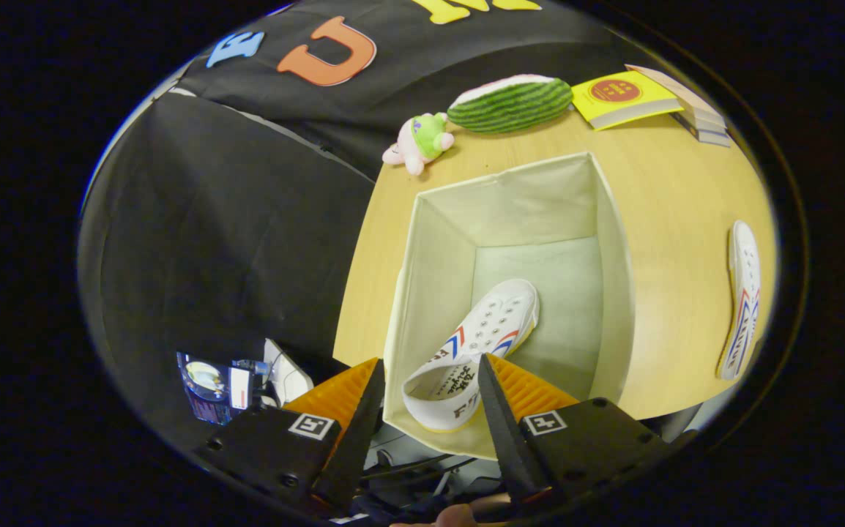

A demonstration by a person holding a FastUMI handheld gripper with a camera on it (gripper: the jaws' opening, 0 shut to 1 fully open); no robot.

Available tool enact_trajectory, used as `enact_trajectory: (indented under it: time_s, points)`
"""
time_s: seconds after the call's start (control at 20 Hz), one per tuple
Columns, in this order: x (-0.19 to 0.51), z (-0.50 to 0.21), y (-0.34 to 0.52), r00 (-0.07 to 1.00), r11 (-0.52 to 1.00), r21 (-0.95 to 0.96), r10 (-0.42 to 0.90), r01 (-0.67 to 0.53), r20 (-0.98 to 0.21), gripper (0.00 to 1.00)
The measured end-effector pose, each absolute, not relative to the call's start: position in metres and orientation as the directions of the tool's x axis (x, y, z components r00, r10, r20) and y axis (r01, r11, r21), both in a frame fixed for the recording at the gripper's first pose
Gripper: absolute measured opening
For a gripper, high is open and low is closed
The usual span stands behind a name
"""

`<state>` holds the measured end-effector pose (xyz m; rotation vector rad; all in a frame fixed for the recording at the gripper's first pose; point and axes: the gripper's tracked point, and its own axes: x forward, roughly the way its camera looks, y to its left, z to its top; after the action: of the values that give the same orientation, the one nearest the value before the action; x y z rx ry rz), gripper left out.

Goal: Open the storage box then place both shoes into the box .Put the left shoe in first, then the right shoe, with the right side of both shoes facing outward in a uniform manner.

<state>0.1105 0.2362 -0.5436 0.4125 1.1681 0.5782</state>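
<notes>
claw [430, 380] hangs right over the near rim of the storage box [433, 263], fingers spread wide and pinching nothing. between the fingers you can see the heel of a white shoe [475, 350] with red and blue stripes; whether either finger touches it, i cannot tell. that shoe lies inside the storage box, heel up against the near wall, toe angled toward the box's far right corner, resting on the pale floor of the box. the box itself stands open on the tabletop [671, 219], its cream fabric walls upright.

second shoe [743, 300], same white with red and blue stripes, lies on the tabletop well apart from the box, off to the box's right. beyond the box's far wall sit a small pink and green plush toy [420, 141], a watermelon-shaped cushion [510, 104] just beside it, and further right a yellow book [624, 97] next to a stack of books [697, 110]. down to the left of the box, off the tabletop, some packaged items [221, 380] lie low against the dark cloth.
</notes>
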Motion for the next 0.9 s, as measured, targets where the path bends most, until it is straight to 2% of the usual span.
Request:
enact_trajectory:
  time_s: [0.1, 0.2, 0.45, 0.7, 0.9]
  points:
    - [0.112, -0.531, 0.221, 0.338, 0.802, 0.528, 0.597, -0.278, -0.728, 0.81]
    - [0.114, -0.52, 0.199, 0.399, 0.825, 0.469, 0.563, -0.315, -0.724, 0.89]
    - [0.115, -0.492, 0.127, 0.536, 0.874, 0.323, 0.48, -0.364, -0.694, 0.89]
    - [0.123, -0.492, 0.033, 0.642, 0.941, 0.151, 0.319, -0.302, -0.697, 0.9]
    - [0.124, -0.516, -0.031, 0.642, 0.973, 0.1, 0.214, -0.21, -0.736, 0.9]
